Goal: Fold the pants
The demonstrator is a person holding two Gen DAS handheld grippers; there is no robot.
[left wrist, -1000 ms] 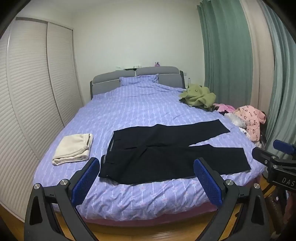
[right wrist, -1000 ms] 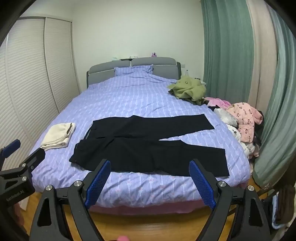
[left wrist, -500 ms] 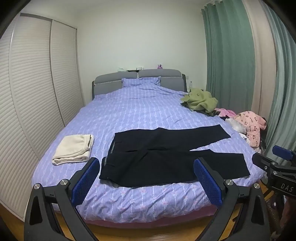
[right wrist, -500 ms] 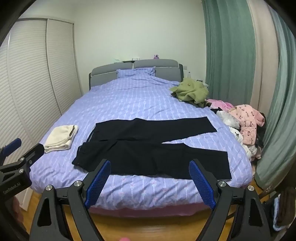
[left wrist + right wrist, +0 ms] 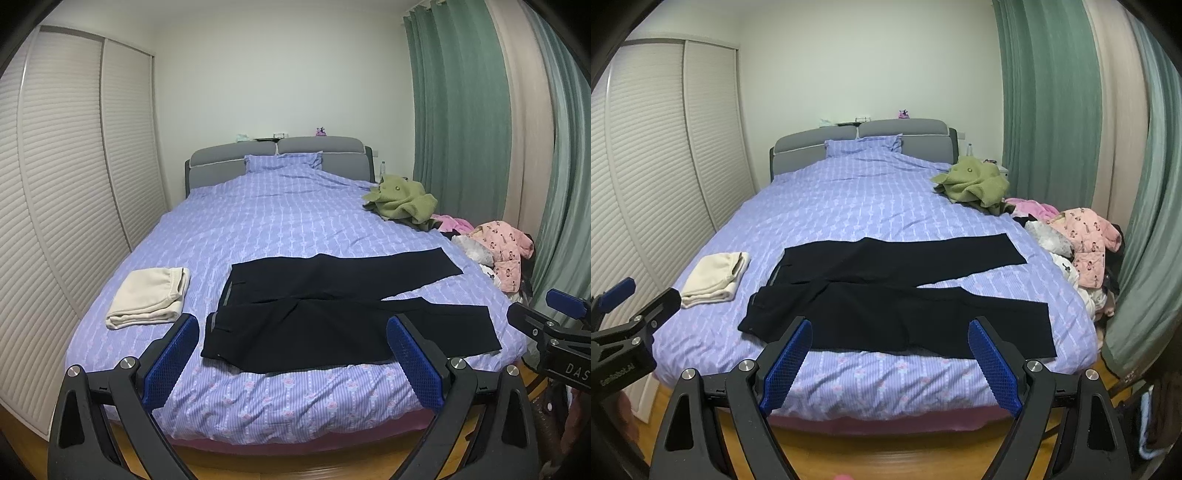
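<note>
1. Your left gripper (image 5: pixel 291 354) is spread wide and holds nothing; its blue pads (image 5: pixel 171 356) hang short of the foot of the bed (image 5: pixel 295 402), over the wooden floor.
2. Your right gripper (image 5: pixel 890 365) is likewise spread and empty, also back from the mattress edge, and touches no cloth.
3. Just ahead of both claws lie the black pants (image 5: pixel 332 317), flat on the purple cover. The waistband lies ahead and to the left of the claws, and the two legs run off to the right, parted in a shallow V.
4. I judge the folding not yet begun: the legs are not laid one on the other and no crease shows. All of it is left to do: bring one leg onto the other, then double the length.
5. Further left of the left claw sits a folded cream garment (image 5: pixel 149 297), apart from the pants. It looks done already, though whether it belongs to this job I cannot tell.
6. Far ahead to the right lies a green jacket (image 5: pixel 402 201), and beside the bed's right edge a heap of pink clothes (image 5: pixel 498 247).
7. The left view shows the right gripper at its right border; the right view shows the left gripper at its left border. The right view also shows the near leg's hem more fully, and more floor.
</note>
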